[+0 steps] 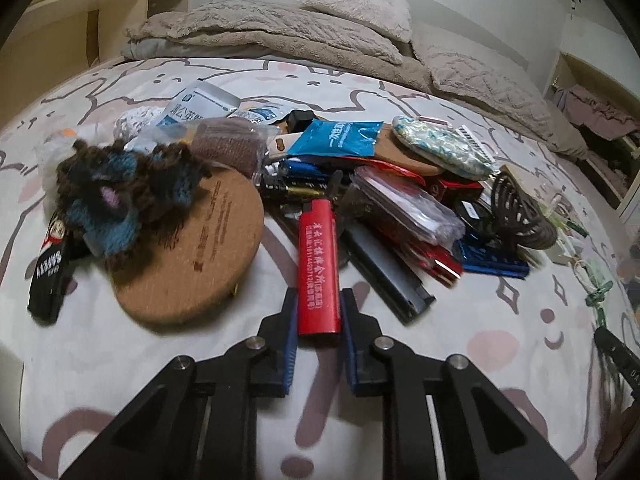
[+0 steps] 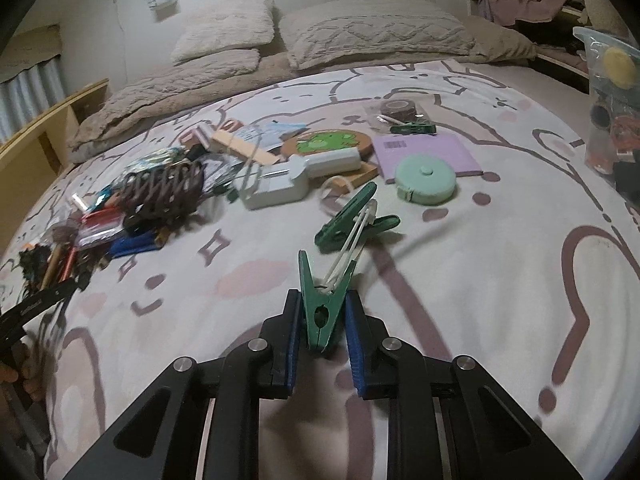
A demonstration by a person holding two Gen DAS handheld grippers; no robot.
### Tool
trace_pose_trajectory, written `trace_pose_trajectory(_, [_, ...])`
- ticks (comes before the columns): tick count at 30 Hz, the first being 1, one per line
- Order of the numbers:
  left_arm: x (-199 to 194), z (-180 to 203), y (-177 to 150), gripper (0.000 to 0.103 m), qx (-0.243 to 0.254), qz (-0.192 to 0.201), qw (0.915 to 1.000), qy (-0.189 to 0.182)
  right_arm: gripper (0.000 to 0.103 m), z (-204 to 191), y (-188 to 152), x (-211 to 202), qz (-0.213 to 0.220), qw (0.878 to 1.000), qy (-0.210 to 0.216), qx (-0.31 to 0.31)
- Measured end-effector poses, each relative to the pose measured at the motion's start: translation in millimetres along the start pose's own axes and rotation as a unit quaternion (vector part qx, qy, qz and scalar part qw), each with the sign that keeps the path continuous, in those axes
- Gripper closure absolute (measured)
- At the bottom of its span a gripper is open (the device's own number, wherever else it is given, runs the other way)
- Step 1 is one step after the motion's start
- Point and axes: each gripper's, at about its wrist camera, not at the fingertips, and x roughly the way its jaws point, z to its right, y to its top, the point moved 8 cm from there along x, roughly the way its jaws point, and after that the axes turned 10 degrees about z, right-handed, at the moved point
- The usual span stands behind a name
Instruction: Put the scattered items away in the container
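In the left wrist view my left gripper (image 1: 318,304) is shut on the near end of a red lighter (image 1: 318,264) that lies on the bed sheet (image 1: 120,360) in front of a pile of small items. In the right wrist view my right gripper (image 2: 322,308) is shut on a green clothes peg (image 2: 322,304), linked by white sticks to a second green peg (image 2: 356,216) lying further off. A clear bag (image 2: 612,92) holding small things stands at the far right edge.
Left view: a cork coaster (image 1: 192,256), a knitted blue-brown piece (image 1: 120,196), a black tin (image 1: 50,272), blue packets (image 1: 340,136), a dark hair claw (image 1: 516,212). Right view: a mint tape measure (image 2: 426,180), a purple booklet (image 2: 426,152), a white charger (image 2: 280,188). Pillows (image 2: 372,36) lie behind.
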Motion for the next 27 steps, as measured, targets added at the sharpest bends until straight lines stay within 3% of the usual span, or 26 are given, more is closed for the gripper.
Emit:
trace_pose_trajectory(6, [-26, 10, -13, 0.084, 0.019, 0.013, 0.9997, -0.003, 0.081, -13, -3, -27, 0.028, 0.999, 0.016, -0.008])
trace_pose_trajectory(17, [-72, 30, -45, 0.084, 0.039, 0.005, 0.9983, -0.043, 0.081, -34, -29, -65, 0.017, 0.998, 0.057, 0.008])
trace_pose_trajectory(27, [-113, 37, -81, 0.084, 0.055, -0.014, 0.9962, -0.067, 0.081, -49, -51, -96, 0.009, 0.997, 0.067, -0.032])
